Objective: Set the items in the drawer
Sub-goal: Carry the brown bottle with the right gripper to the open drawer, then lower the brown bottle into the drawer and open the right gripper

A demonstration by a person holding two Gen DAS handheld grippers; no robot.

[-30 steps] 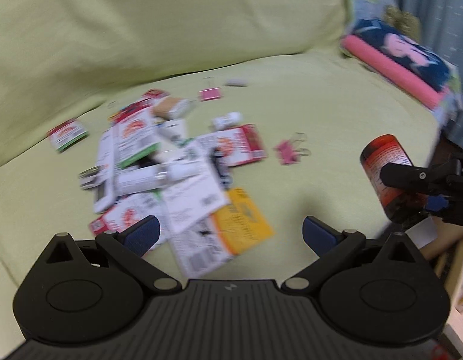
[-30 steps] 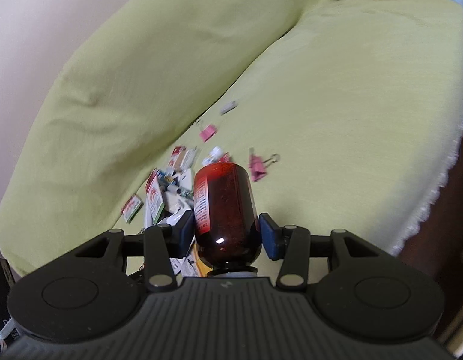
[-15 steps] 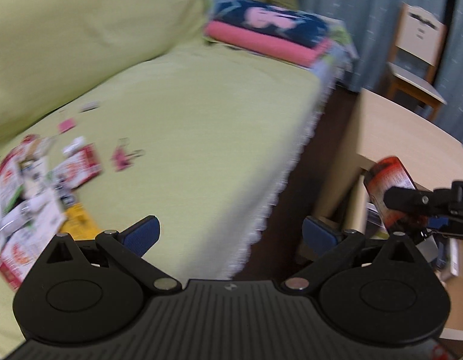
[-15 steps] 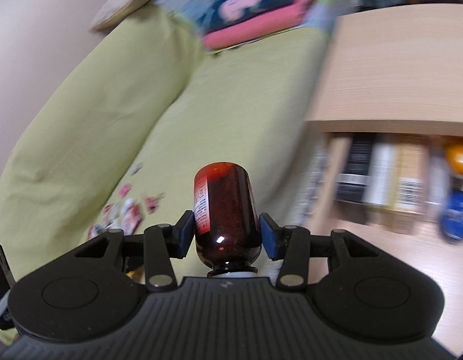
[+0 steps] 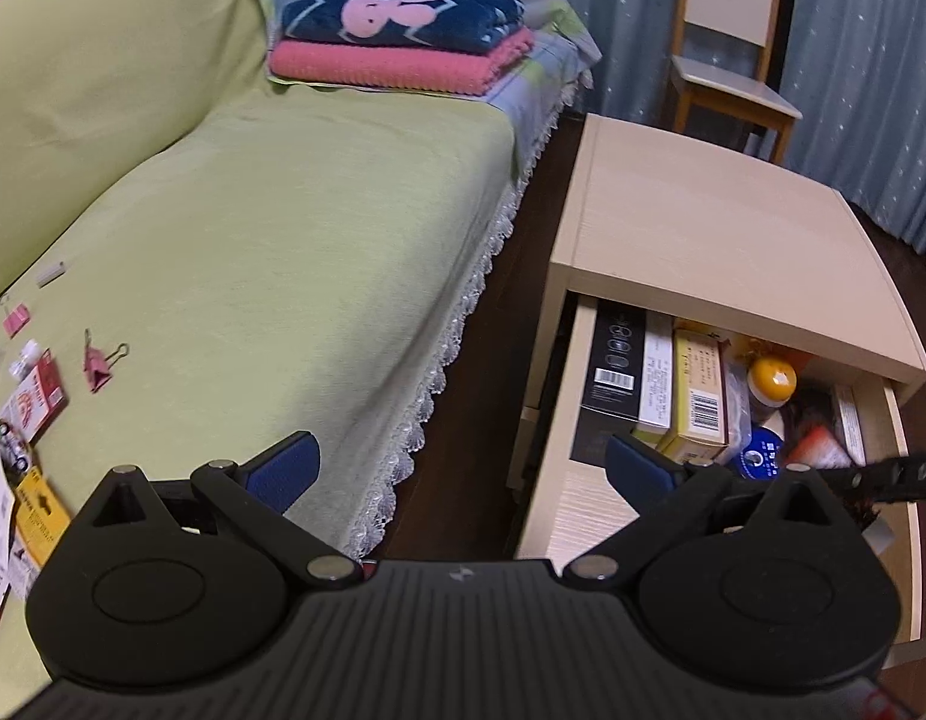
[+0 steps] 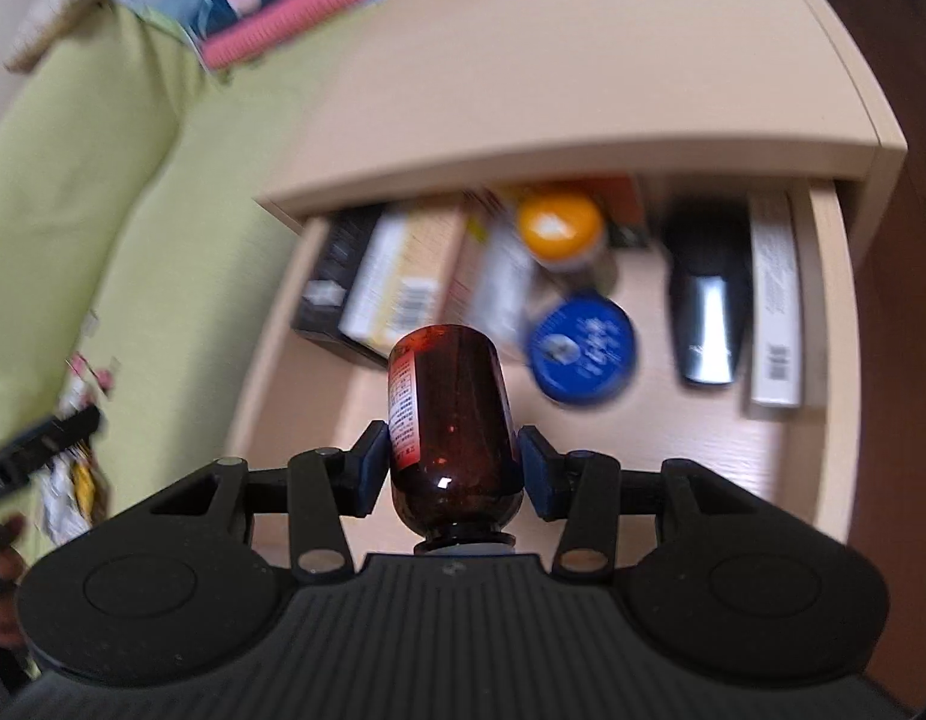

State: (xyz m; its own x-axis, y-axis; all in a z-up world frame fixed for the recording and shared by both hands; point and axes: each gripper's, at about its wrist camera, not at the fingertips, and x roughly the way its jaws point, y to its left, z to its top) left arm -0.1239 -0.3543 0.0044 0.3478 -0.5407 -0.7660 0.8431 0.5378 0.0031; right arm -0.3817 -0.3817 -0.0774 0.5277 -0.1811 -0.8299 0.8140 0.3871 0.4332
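The right gripper (image 6: 451,471) clamps the brown bottle (image 6: 448,420), base pointing forward over the open drawer (image 6: 823,360), seemingly; the left gripper (image 5: 457,468) is spread empty.

Left gripper (image 5: 460,465) jaws spread wide; right gripper (image 6: 451,468) jaws clamped.

Both wrist views — open drawer (image 5: 733,420) shared
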